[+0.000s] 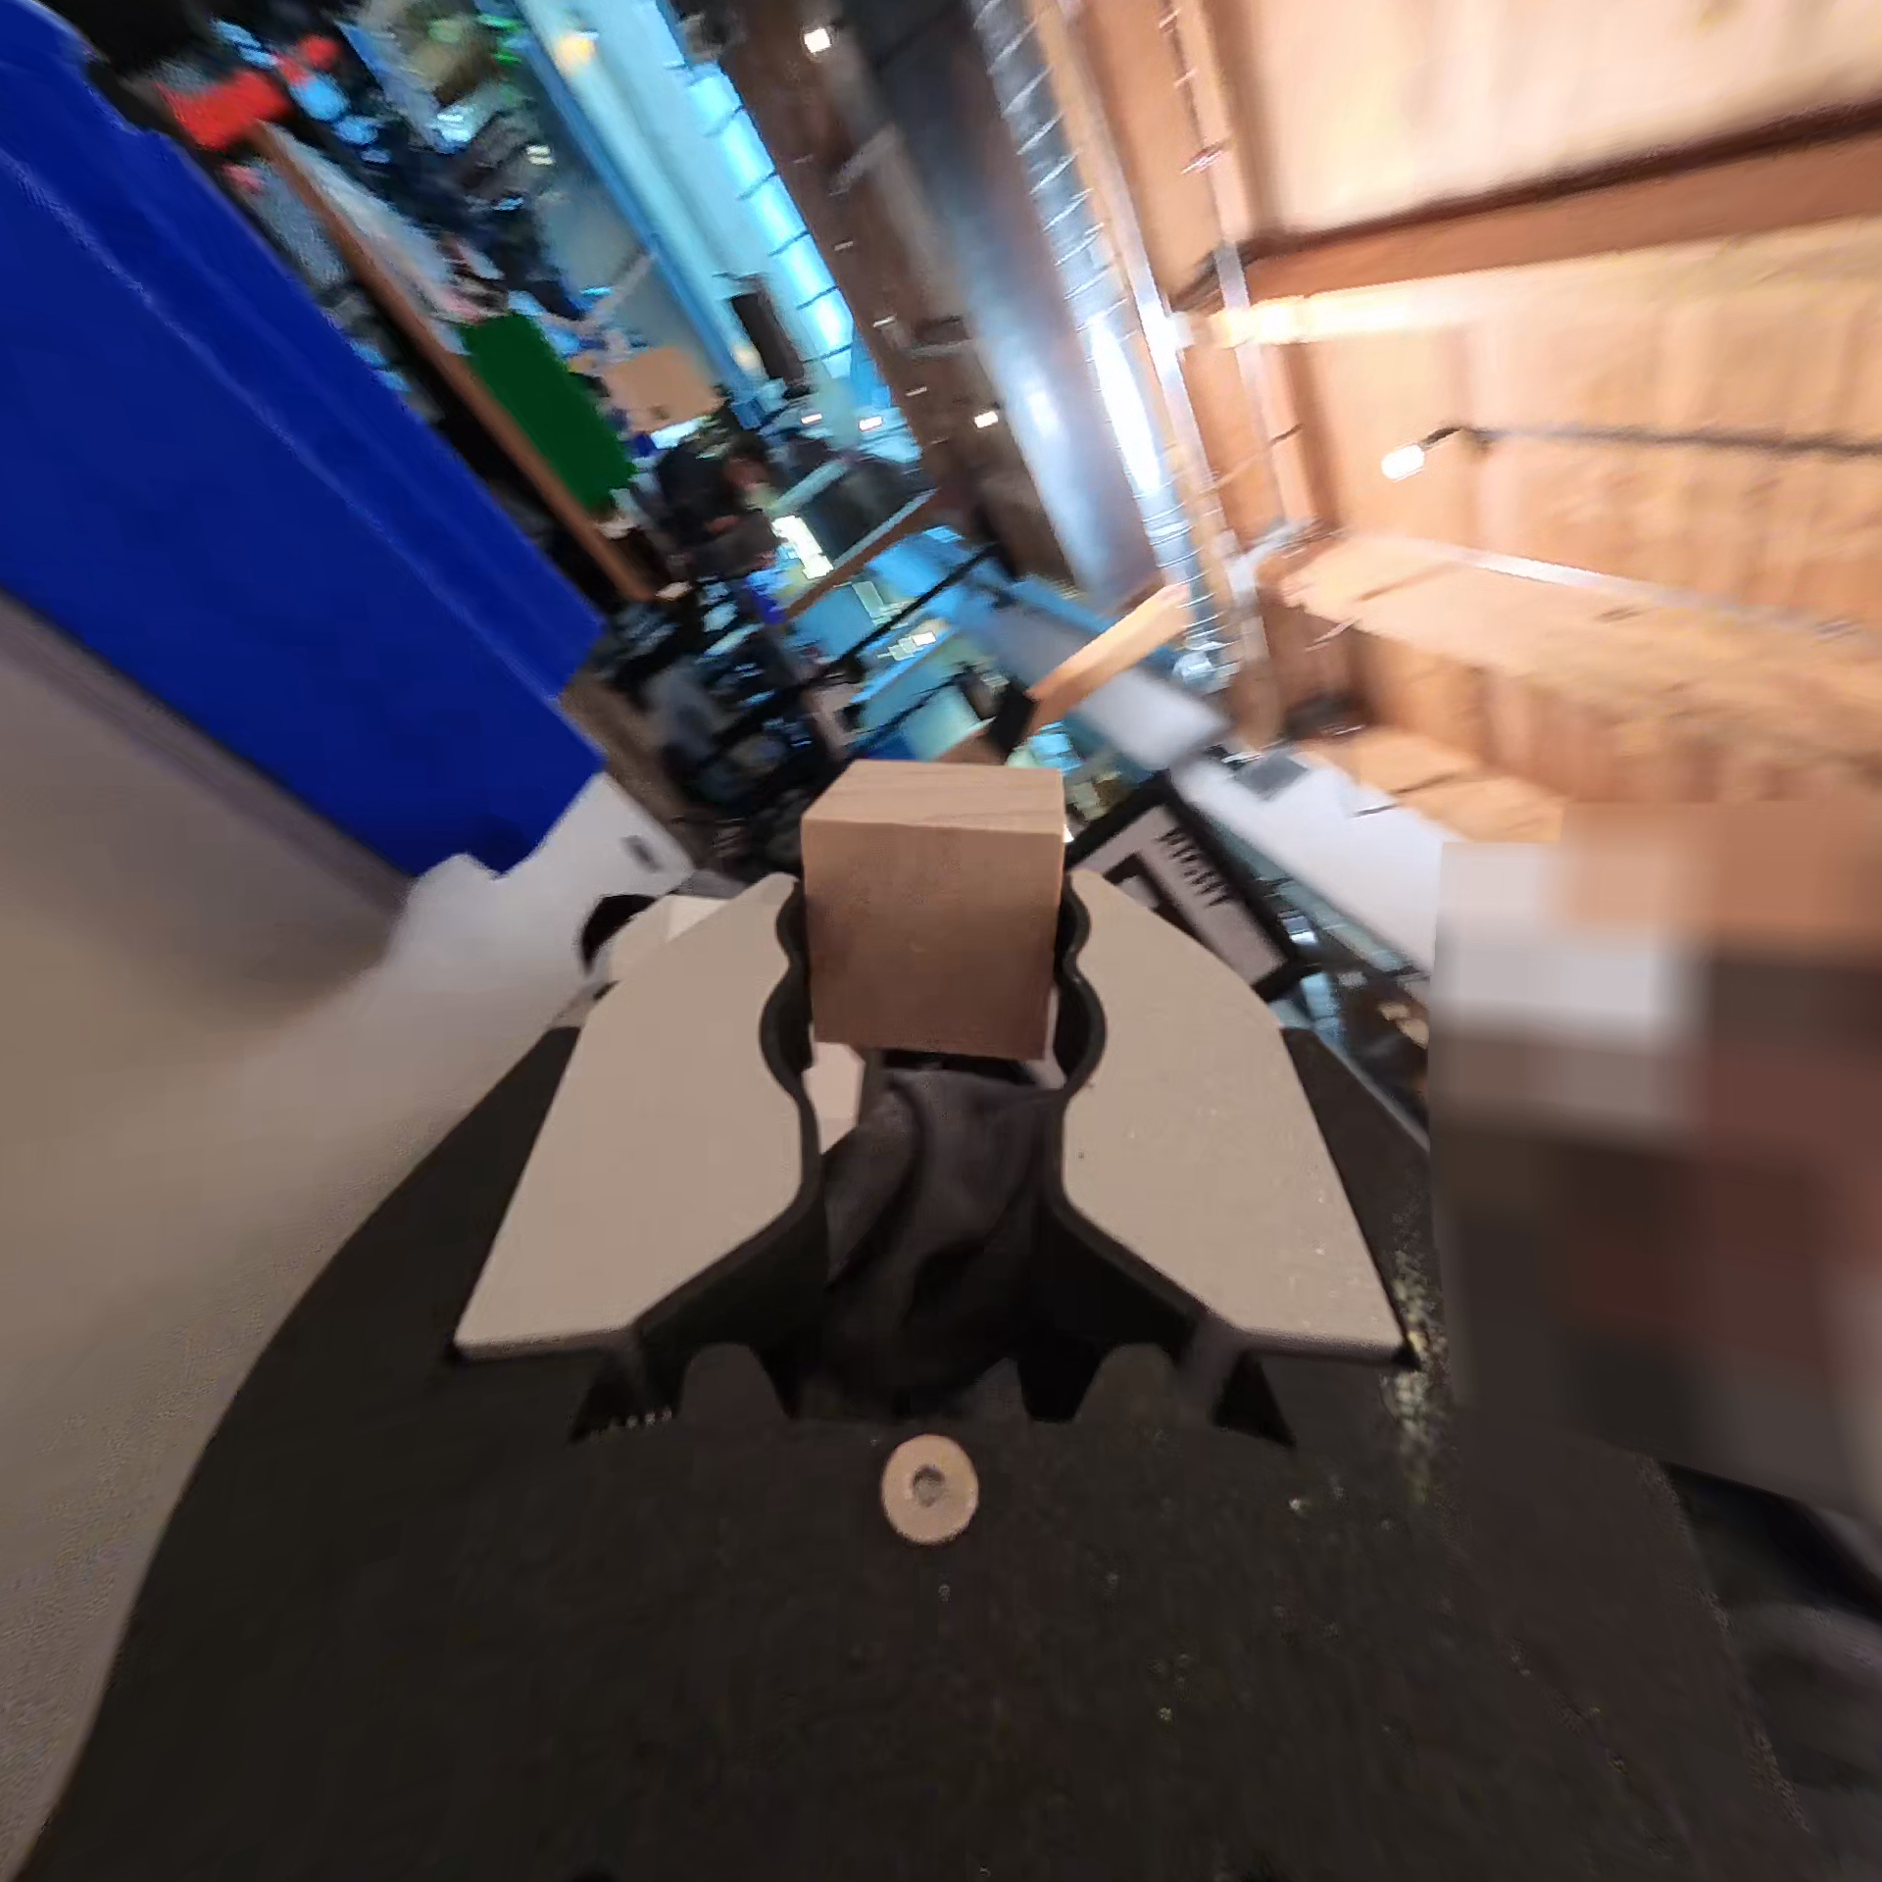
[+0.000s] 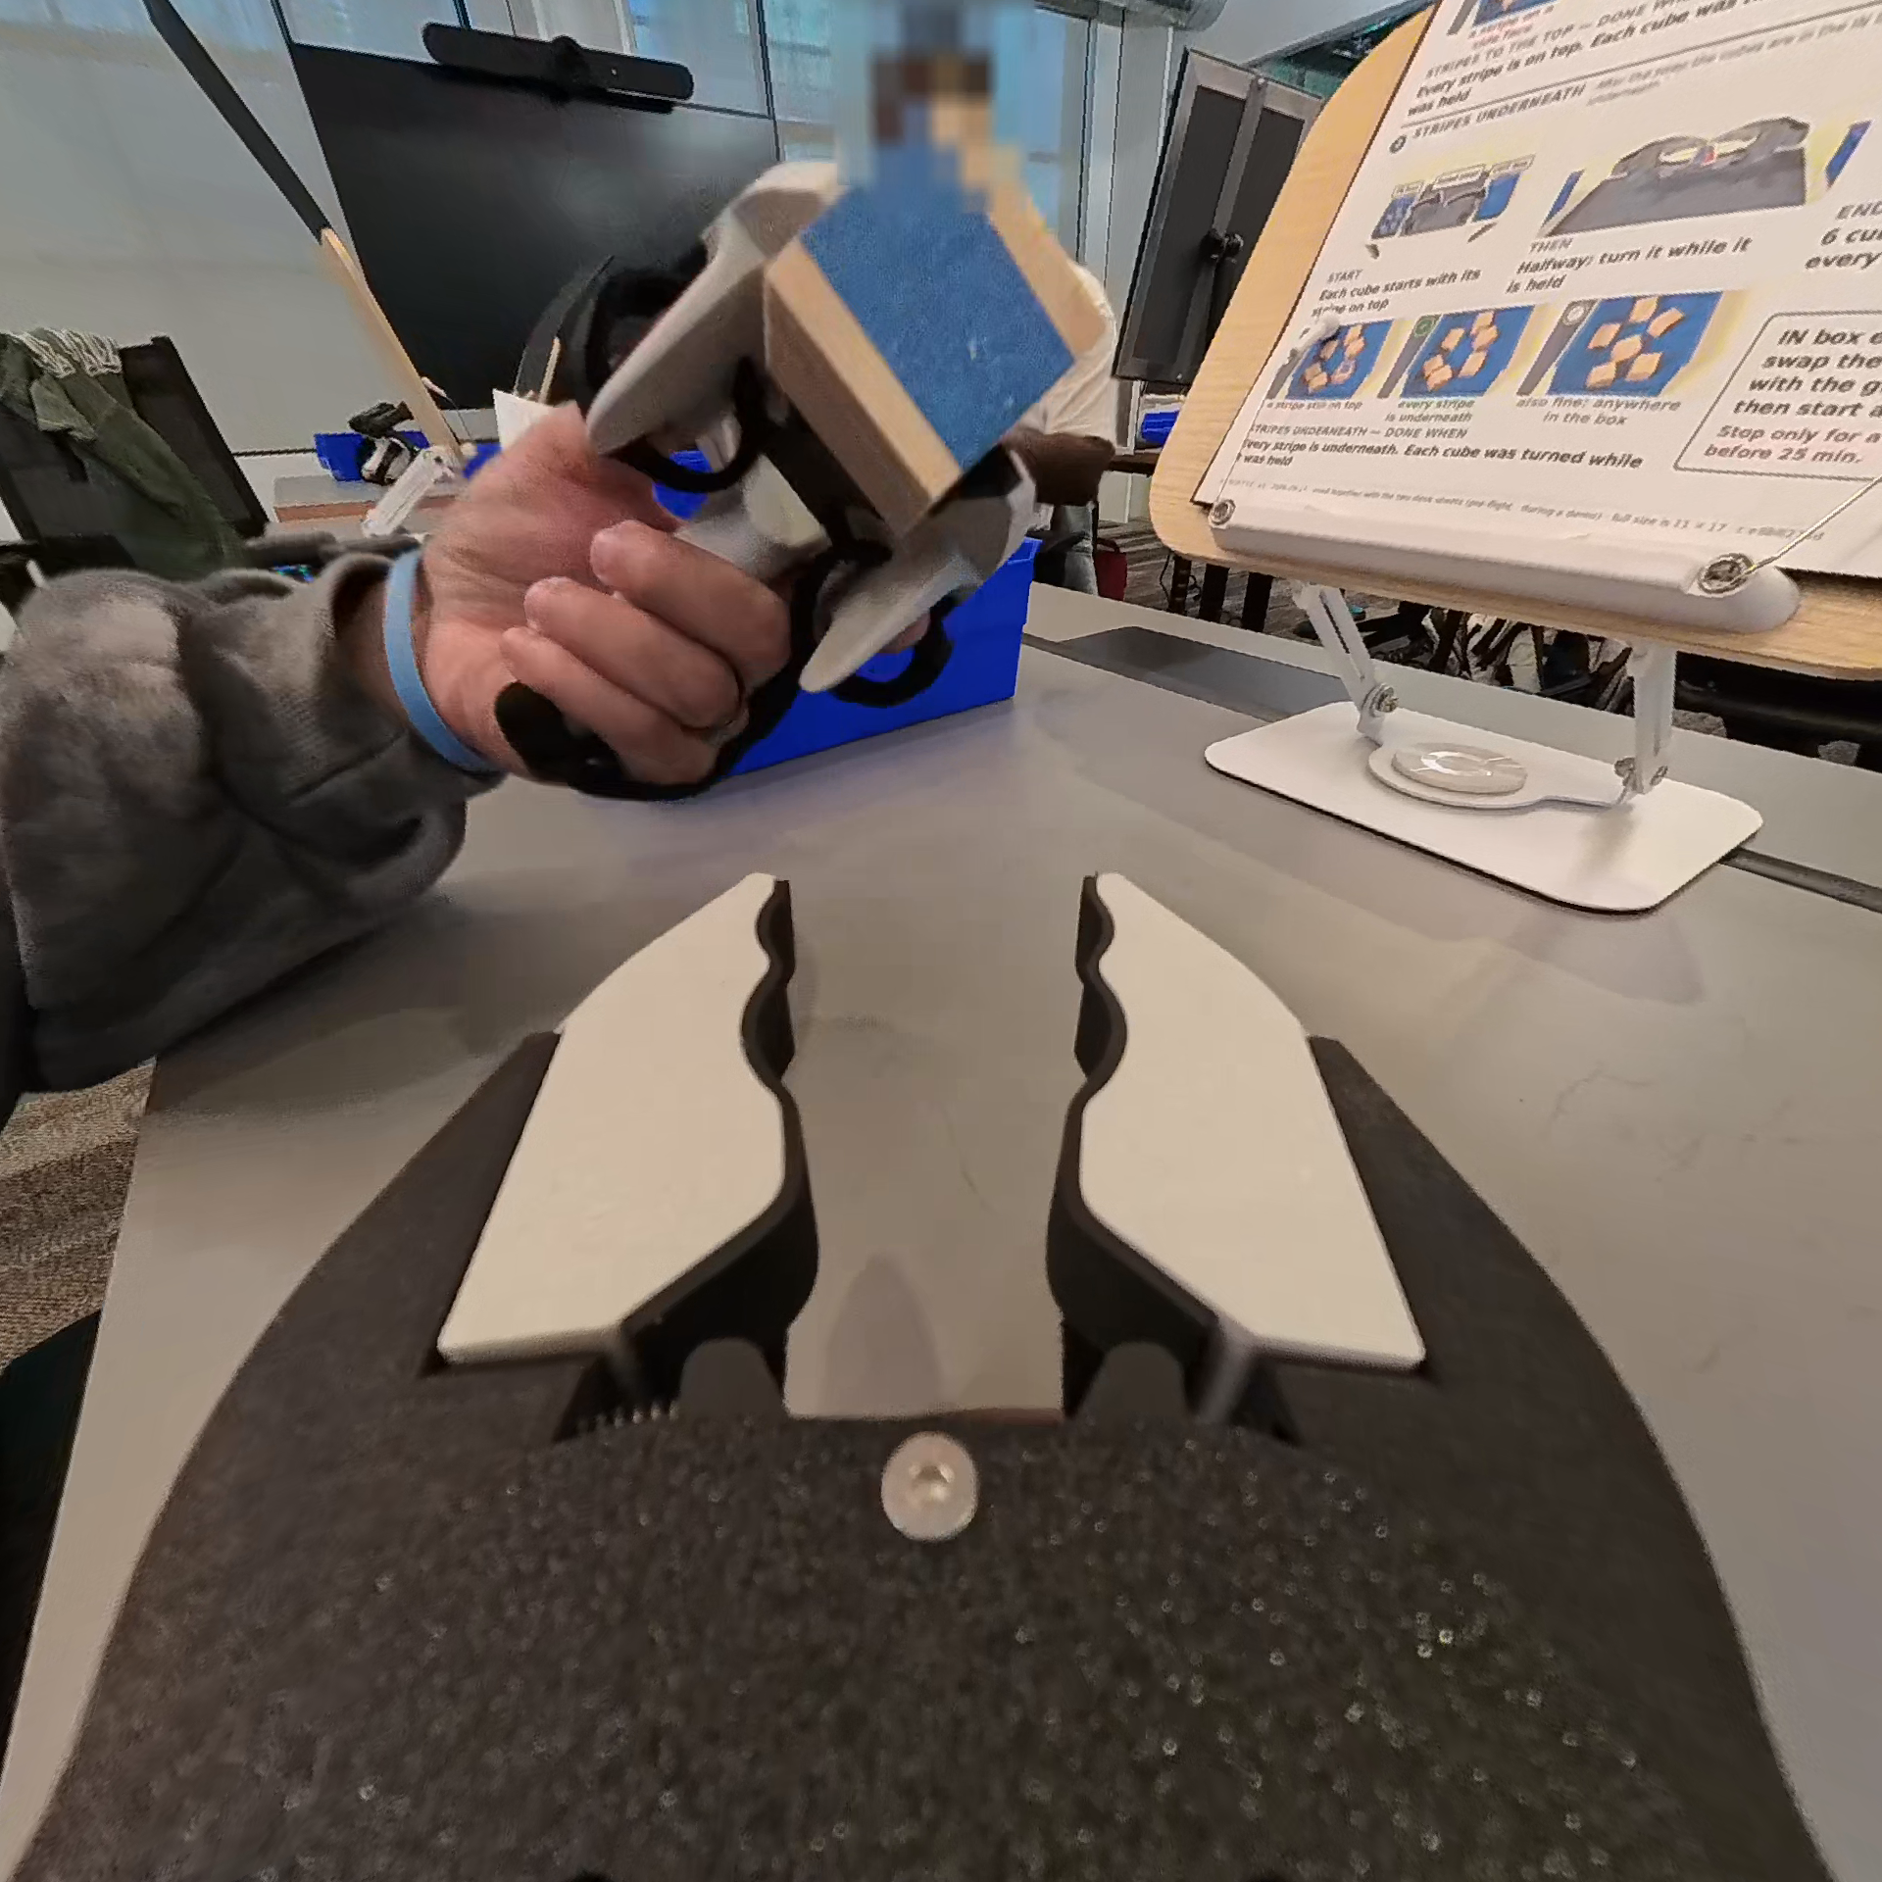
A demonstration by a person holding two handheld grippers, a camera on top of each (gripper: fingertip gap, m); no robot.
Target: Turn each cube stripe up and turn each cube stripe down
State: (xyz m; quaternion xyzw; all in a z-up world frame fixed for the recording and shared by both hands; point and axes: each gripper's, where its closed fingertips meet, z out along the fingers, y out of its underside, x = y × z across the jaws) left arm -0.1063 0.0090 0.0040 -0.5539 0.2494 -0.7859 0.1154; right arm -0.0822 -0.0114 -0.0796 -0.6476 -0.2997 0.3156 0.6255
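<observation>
My left gripper is shut on a wooden cube, held in the air and tilted toward the ceiling; only plain wood faces show in its own view. In the right wrist view the same cube shows a wide blue stripe on the face turned toward that camera, clamped between the left gripper's fingers, with a hand on the handle. My right gripper is open and empty, low over the grey table, below and in front of the held cube.
A blue bin stands on the table behind the hand. A white stand holding an instruction sheet is at the right. A grey sleeve rests at the table's left edge. A blue wall fills the left wrist view's left.
</observation>
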